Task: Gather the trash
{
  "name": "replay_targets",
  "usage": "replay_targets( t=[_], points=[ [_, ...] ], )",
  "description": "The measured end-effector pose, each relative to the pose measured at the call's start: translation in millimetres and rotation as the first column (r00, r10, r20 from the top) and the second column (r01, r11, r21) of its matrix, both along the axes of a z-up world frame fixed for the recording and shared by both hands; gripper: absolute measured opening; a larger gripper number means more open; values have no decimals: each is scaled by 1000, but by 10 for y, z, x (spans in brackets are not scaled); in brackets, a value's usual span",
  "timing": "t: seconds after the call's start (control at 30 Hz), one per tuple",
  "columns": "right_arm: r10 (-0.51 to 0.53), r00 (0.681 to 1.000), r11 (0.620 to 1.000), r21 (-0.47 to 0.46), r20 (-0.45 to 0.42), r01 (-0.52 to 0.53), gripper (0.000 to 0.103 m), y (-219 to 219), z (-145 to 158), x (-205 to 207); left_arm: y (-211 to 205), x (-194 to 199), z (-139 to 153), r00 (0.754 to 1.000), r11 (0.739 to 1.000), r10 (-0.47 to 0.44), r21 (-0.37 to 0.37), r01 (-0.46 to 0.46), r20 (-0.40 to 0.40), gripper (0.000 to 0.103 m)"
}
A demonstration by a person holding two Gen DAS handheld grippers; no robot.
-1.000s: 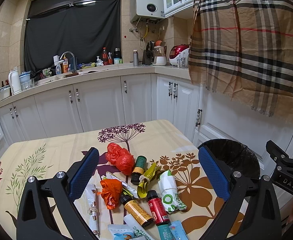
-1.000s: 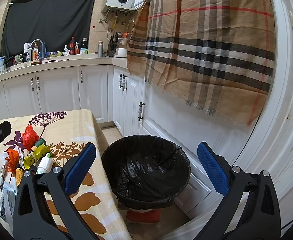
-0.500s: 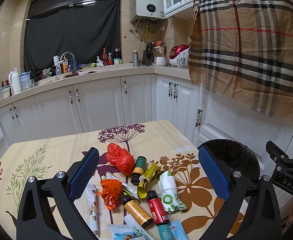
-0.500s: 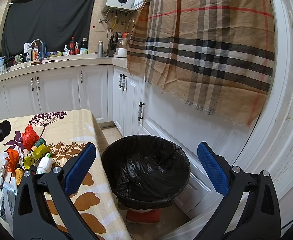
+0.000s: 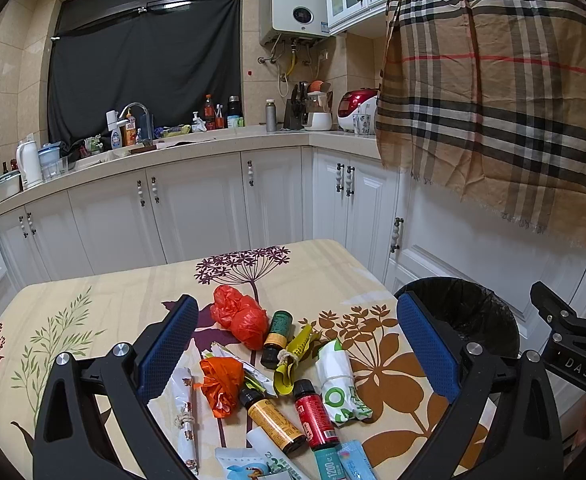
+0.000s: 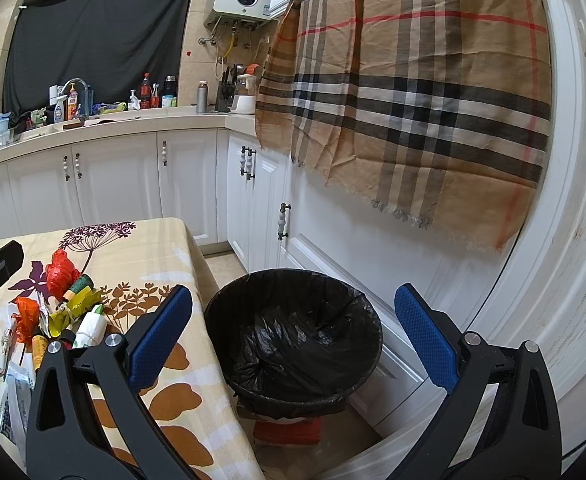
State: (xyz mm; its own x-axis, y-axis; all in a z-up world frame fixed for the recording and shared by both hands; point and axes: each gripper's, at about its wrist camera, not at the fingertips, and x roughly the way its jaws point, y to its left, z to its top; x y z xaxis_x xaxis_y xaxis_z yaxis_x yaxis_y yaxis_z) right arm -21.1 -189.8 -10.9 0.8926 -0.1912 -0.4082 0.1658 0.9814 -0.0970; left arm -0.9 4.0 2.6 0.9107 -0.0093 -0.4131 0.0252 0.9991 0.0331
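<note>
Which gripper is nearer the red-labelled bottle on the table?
Left. The left gripper hangs open right over the red-labelled bottle; the right gripper is off the table, above the bin.

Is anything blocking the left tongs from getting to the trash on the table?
Nothing visible does. The left tongs hang open right above the trash pile, with only air between them.

Floral tablecloth, plaid scarf — black bin liner

"DAS" on the right tool's black body; "1200" on a teal packet at the table's near edge
</note>
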Motion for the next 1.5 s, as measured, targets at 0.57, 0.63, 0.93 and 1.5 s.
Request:
replay_targets(
  t=[0.57, 0.63, 0.93, 1.5],
  points=[
    [55, 998, 998, 15, -20, -55, 99, 147, -71, -16, 173, -63, -78, 997, 998, 55, -8, -56, -62, 97],
    [69, 997, 997, 16, -22, -69, 99, 194, -87, -28, 258, -103, -109, 994, 997, 72, -3, -72, -76, 96],
    [157, 987, 987, 37, -47, -155, 98, 454, -193, -129, 699, -342, -289, 977, 987, 159, -3, -161, -143, 94],
    [364, 914, 931, 61, -177, -359, 71, 1112, -606, -404, 1116, -803, -621, 939, 969, 243, 19, -246, -243, 68]
  ],
)
